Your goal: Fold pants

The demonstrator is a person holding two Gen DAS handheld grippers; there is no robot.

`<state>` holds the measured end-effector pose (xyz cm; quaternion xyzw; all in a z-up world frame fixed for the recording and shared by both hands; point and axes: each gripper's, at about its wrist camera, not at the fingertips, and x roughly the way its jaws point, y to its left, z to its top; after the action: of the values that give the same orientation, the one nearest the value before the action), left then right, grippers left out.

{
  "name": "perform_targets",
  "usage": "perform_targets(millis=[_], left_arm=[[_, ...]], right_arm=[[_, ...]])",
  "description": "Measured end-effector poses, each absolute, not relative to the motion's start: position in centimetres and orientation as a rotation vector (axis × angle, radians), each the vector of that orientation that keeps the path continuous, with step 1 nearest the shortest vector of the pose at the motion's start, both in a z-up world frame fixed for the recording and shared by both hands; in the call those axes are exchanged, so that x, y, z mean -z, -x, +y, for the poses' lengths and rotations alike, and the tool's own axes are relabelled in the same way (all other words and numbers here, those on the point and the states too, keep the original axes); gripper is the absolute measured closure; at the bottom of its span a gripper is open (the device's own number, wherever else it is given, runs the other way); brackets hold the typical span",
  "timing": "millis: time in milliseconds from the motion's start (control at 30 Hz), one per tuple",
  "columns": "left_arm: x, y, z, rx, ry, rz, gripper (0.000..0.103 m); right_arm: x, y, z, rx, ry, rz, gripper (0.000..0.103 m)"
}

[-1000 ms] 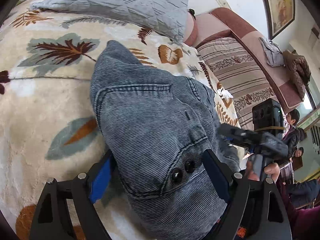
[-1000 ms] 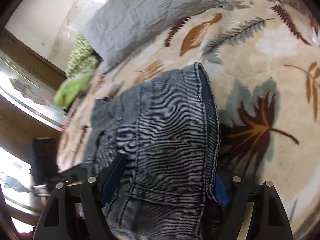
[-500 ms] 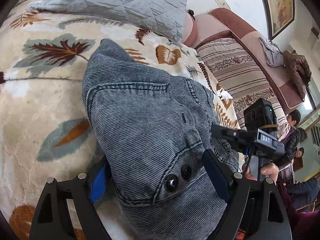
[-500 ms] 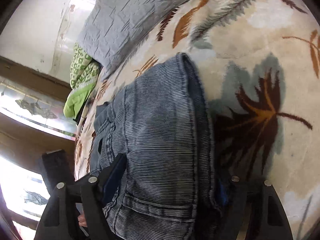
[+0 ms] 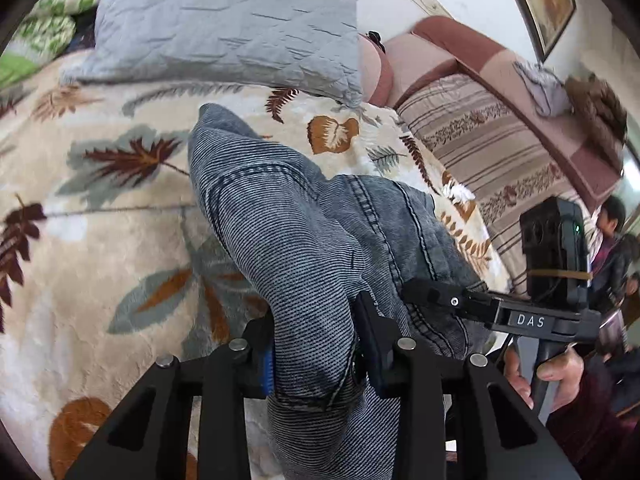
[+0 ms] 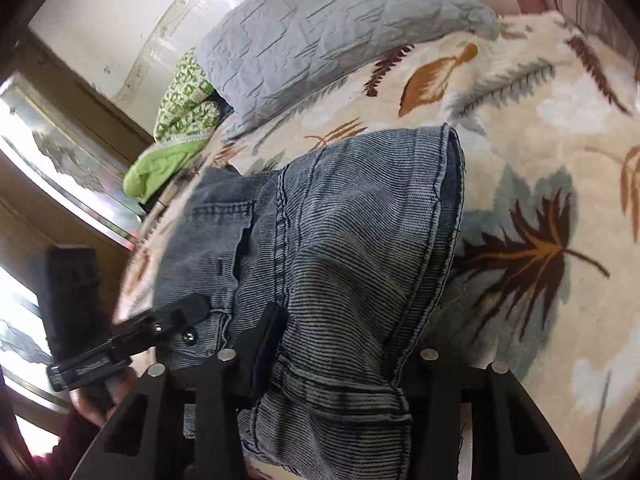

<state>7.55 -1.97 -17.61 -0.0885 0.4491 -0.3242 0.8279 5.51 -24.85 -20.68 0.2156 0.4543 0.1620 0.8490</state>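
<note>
The pants point(image 5: 304, 240) lay on the leaf-print blanket point(image 5: 100, 208) below the grey pillow point(image 5: 224, 20), where the left gripper point(image 5: 314, 344) and, apparently, the right gripper point(image 6: 348, 344) had just closed, pinching bunched waistband denim, ready for lifting into a fold.

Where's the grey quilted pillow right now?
The grey quilted pillow lies at the far end of the leaf-print blanket, beyond the pants; upper left in the left wrist view, beside the green bedding.
</note>
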Motion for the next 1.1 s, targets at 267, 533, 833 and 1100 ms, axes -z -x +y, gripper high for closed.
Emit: perform_targets(millis=[267, 533, 833, 1100], left_arm=[[14.0, -8.4, -0.8, 0.664, 0.157, 0.894, 0.069], [11.3, -13.3, 0.2, 0.565, 0.091, 0.821, 0.068], [20.4, -18.9, 1.0, 0.286, 0.054, 0.961, 0.042], [21.2, -20.2, 0.6, 0.175, -0.052, 0.948, 0.011]], right_arm=[[16.7, -5.8, -22.6, -0.372, -0.343, 0.851, 0.063], [14.7, -11.6, -20.6, -0.420, -0.325, 0.774, 0.063], [21.9, -18.3, -19.6, -0.386, -0.367, 0.965, 0.052], [23.5, -19.2, -20.0, -0.352, -0.371, 0.985, 0.036]])
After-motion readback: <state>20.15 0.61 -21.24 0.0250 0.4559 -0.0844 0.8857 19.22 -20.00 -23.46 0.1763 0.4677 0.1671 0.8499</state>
